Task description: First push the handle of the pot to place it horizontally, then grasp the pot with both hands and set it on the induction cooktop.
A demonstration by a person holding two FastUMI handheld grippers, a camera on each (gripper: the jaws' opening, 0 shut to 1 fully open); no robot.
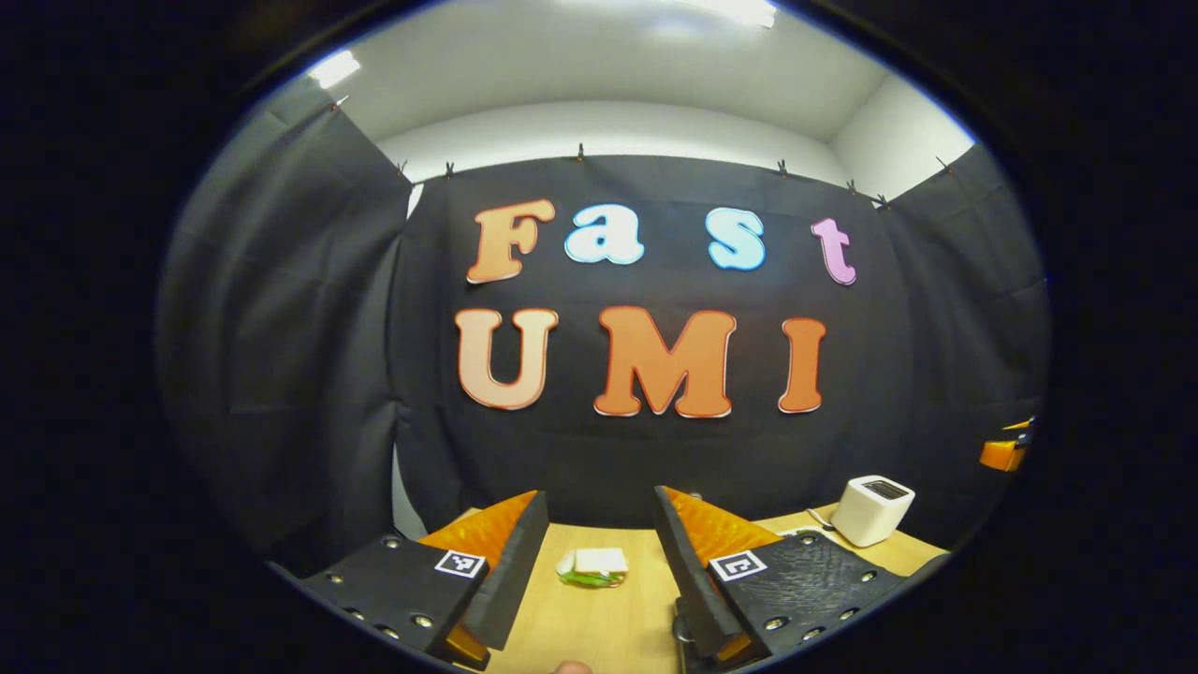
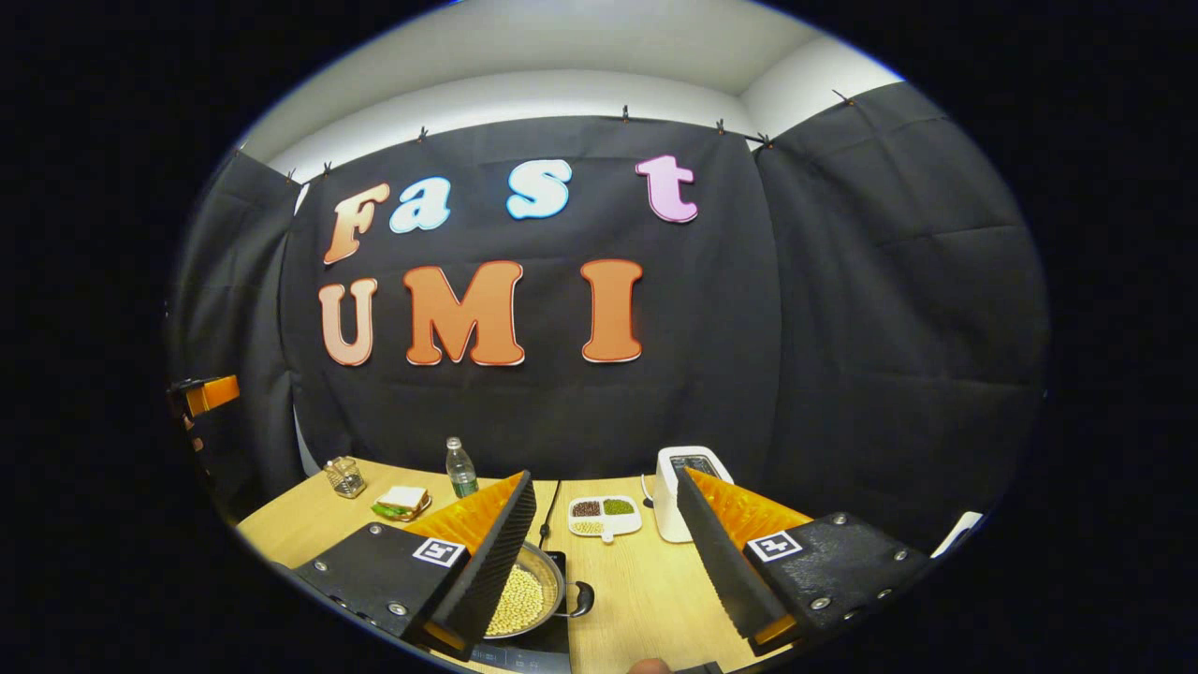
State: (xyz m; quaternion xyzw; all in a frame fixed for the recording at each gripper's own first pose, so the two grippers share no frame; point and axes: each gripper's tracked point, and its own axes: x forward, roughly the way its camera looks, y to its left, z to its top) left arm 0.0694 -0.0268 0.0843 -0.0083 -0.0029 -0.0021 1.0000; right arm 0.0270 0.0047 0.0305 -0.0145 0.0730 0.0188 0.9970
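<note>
Fingers of both the left gripper [image 1: 599, 552] and right gripper [image 2: 608, 552] spread wide, grasping nothing, hover above the surface [image 2: 646, 590]; pot [image 2: 524, 599] of pale beans already sits on the induction cooktop [image 2: 552, 646], side handle [image 2: 582, 599] pointing right, so task looks essentially complete.

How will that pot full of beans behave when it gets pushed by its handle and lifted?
The pot looks like thin metal, so probably stiff. It holds a thick layer of beans, so it is likely heavy for its size, and the beans may shift if it tilts. A push on the short handle, which sticks out to one side, would probably turn it rather than tip it.
</note>
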